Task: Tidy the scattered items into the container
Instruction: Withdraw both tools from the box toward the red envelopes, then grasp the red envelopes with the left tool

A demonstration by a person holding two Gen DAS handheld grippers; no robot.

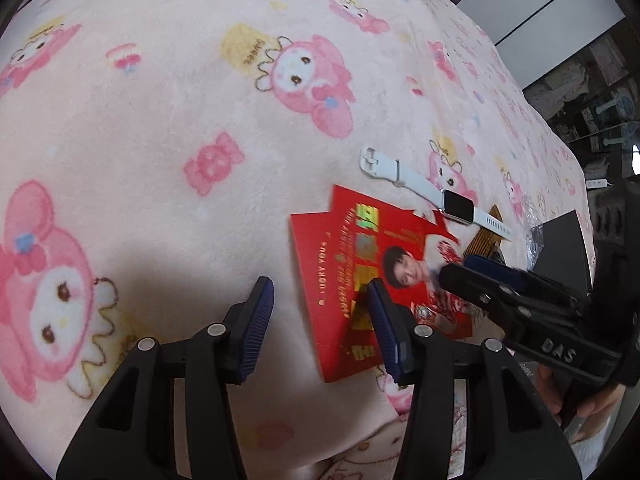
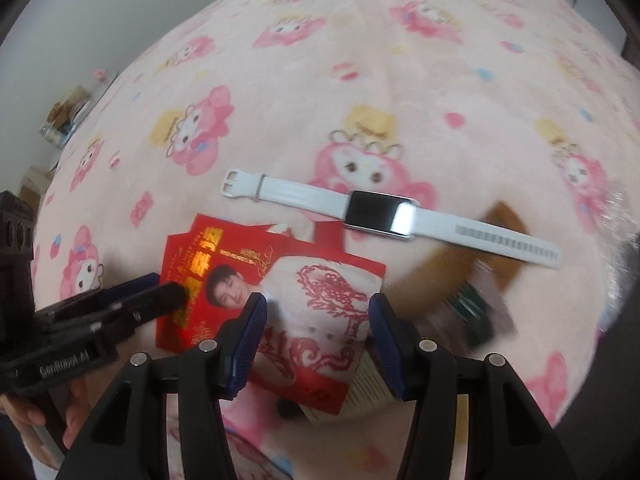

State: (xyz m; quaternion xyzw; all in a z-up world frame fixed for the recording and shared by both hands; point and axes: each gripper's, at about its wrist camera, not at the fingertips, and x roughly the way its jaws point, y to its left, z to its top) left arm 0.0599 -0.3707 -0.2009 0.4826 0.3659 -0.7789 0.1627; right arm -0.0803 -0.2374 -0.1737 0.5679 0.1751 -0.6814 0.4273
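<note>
Several red envelopes (image 1: 344, 264) printed with a man's portrait lie overlapped on the pink cartoon blanket (image 1: 160, 128); they also show in the right wrist view (image 2: 248, 272). A white smartwatch (image 1: 436, 196) lies flat just beyond them, also in the right wrist view (image 2: 380, 212). My left gripper (image 1: 320, 312) is open, its right finger over the envelopes' near edge. My right gripper (image 2: 316, 332) is open and hovers low over the envelopes. A brown and dark object (image 2: 472, 280) right of the envelopes is blurred.
A dark box (image 1: 560, 248) sits at the blanket's right edge behind the right gripper's body (image 1: 540, 320). The left gripper's body (image 2: 80, 328) reaches in from the left. A white cabinet (image 1: 532, 4) and cluttered shelves (image 1: 592, 96) stand beyond the bed.
</note>
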